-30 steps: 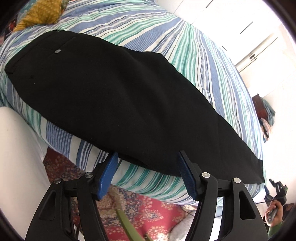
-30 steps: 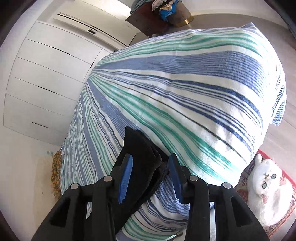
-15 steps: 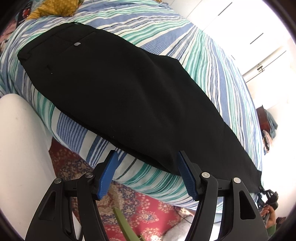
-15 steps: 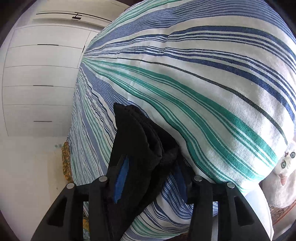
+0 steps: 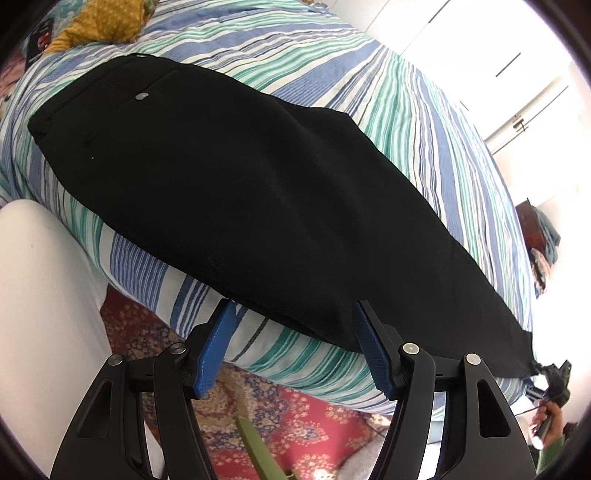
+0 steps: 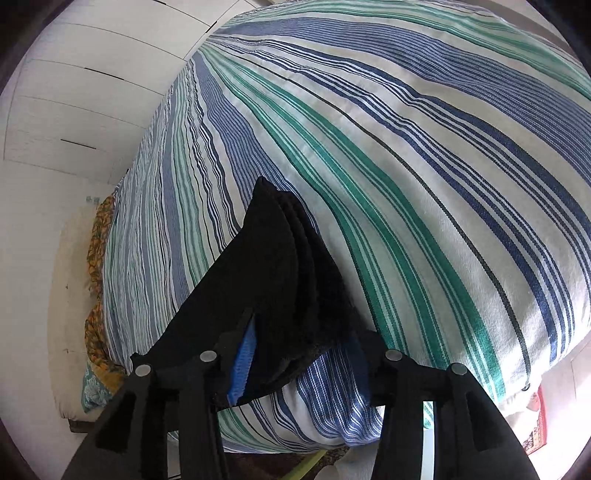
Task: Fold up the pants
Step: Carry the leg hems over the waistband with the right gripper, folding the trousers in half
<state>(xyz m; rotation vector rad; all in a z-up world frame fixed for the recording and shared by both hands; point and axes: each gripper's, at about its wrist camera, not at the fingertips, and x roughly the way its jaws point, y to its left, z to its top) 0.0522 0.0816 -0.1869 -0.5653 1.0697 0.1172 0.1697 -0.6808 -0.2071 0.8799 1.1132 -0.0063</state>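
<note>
Pants [image 5: 258,192]: black, matte, soft weave, flat on striped bed [image 5: 424,110], long axis upper left to lower right. Right gripper [image 6: 299,354] at hem end; fingers have just been opening, hem layers between them, grip unclear. Left gripper [image 5: 295,347] fingers wide, empty, near mid-leg edge.

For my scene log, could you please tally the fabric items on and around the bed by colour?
Black: 1, the folded black pants
Striped blue, green and white: 1, the striped bedspread
Mustard yellow: 1, the crumpled patterned yellow cloth
Red: 1, the patterned red rug
Total: 4
</note>
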